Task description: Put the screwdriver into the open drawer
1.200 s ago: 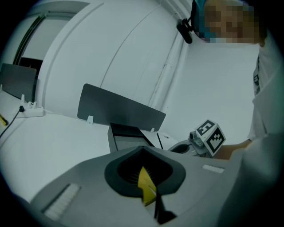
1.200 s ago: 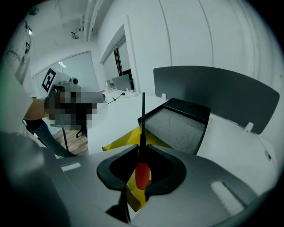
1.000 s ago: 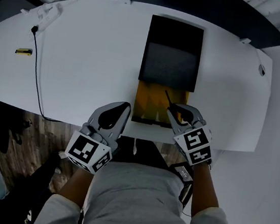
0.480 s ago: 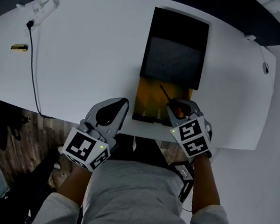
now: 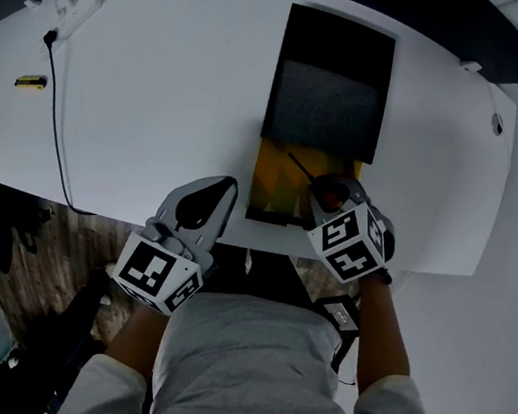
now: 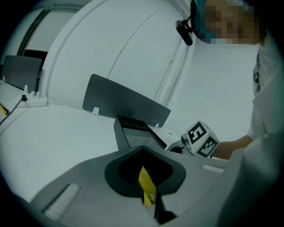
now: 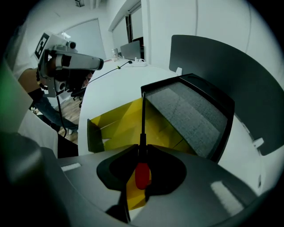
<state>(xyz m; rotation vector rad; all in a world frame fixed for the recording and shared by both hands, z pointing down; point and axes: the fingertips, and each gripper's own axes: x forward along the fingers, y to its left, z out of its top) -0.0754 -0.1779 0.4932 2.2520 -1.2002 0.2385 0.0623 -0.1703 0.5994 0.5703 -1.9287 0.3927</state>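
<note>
At the bottom edge of the head view, cursive print on the person's grey garment [image 5: 218,376] is too small to read. Above it, left of centre, the left gripper [image 5: 224,187] [image 6: 143,150] has its jaws closed together on nothing. Right of centre, the right gripper [image 5: 329,190] [image 7: 142,150] clamps the red handle of the screwdriver [image 5: 303,172] [image 7: 142,175], whose dark shaft points up-frame over the open yellow drawer [image 5: 277,180] [image 7: 117,124] of the black cabinet [image 5: 331,78] on the white table [image 5: 160,94].
</note>
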